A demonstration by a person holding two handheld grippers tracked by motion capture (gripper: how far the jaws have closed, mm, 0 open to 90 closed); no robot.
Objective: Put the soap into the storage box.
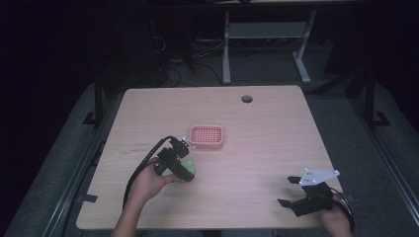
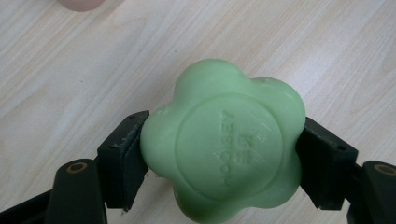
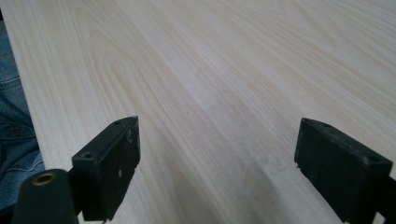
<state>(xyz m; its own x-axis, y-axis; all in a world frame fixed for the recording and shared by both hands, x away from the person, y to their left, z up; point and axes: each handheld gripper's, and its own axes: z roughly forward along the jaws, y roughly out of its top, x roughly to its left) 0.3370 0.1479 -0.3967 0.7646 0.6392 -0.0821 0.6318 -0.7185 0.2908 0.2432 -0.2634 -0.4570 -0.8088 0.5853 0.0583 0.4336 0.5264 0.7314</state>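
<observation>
A flower-shaped green soap [image 2: 223, 145], its embossed lettering too faint to read, sits clamped between the jaws of the left gripper [image 1: 183, 165] just above the wooden counter [image 1: 267, 148]. Just beyond it lies a pink slotted soap dish [image 1: 207, 137], apparently holding nothing. The right gripper [image 1: 289, 191] rests near the counter's front right corner, jaws spread wide.

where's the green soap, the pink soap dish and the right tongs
green soap [image 2: 222, 147], left gripper view, its embossed top face
pink soap dish [image 1: 207, 137], high view, its slotted top
right tongs [image 1: 287, 190], high view, gap between its tips

Dim high view, dark surroundings; gripper views bright, softly blurred
</observation>
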